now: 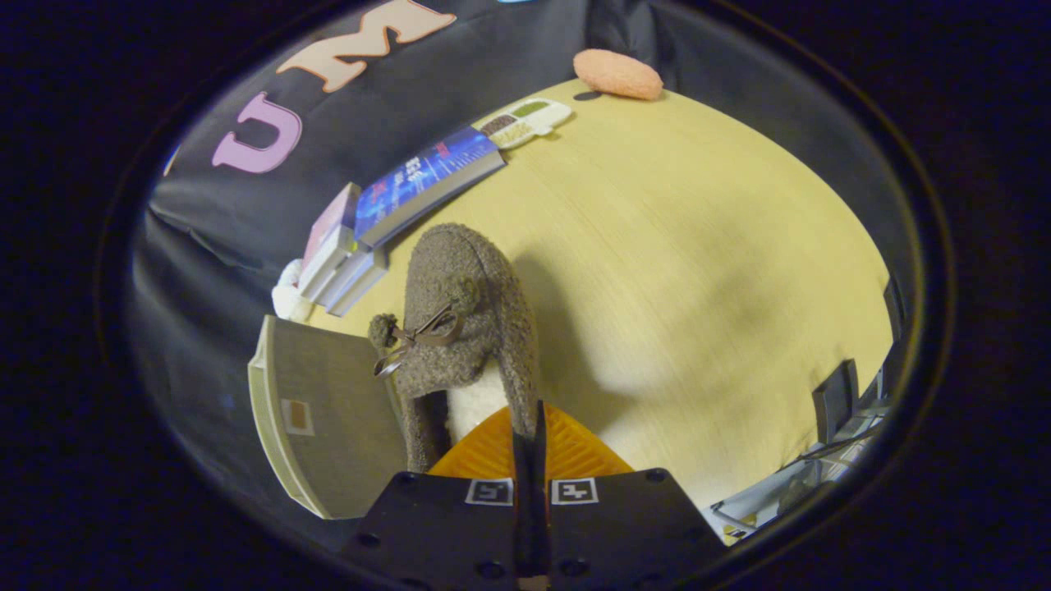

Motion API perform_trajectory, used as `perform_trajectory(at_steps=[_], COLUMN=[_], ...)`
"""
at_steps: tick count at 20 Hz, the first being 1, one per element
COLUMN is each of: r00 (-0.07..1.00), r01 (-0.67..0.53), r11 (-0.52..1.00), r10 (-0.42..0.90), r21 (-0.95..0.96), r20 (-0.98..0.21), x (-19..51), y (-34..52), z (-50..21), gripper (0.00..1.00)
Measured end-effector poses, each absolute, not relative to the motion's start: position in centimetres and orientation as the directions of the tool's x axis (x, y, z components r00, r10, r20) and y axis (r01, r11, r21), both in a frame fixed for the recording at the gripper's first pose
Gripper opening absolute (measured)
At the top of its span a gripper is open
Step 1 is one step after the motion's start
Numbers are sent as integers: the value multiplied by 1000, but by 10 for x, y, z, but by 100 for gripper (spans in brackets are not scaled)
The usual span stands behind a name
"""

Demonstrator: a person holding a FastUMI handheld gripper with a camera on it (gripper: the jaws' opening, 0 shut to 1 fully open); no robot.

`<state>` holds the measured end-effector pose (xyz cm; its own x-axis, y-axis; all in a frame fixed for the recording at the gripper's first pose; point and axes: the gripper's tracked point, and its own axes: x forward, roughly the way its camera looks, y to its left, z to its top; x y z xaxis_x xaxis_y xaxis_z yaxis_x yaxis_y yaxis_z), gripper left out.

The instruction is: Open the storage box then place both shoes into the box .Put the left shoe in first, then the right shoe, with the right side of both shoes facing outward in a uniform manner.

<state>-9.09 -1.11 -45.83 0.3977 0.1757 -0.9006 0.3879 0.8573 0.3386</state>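
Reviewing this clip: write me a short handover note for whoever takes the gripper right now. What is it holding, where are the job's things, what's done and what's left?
Gripper: orange fingers shut on the collar edge of the fuzzy grey-brown slipper shoe with a bow, held up above the pale wooden table.
Grey storage box with pale rim: just beside the held shoe, near the stacked books; whether it is open I cannot tell.
Done: one shoe picked up. Which shoe it is I cannot tell.
Left: set this shoe in the box, then probably the other, right sides facing outward.
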Motion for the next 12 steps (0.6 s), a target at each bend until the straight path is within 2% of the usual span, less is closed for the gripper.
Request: perform_trajectory(at_steps=[7, 12], r00=[528, 533], r01=[252, 149], r11=[850, 840], r10=[280, 376], r21=[463, 522], r20=[-802, -758], x=[-37, -27], y=[57, 129], z=[-369, -335], gripper=[3, 3])
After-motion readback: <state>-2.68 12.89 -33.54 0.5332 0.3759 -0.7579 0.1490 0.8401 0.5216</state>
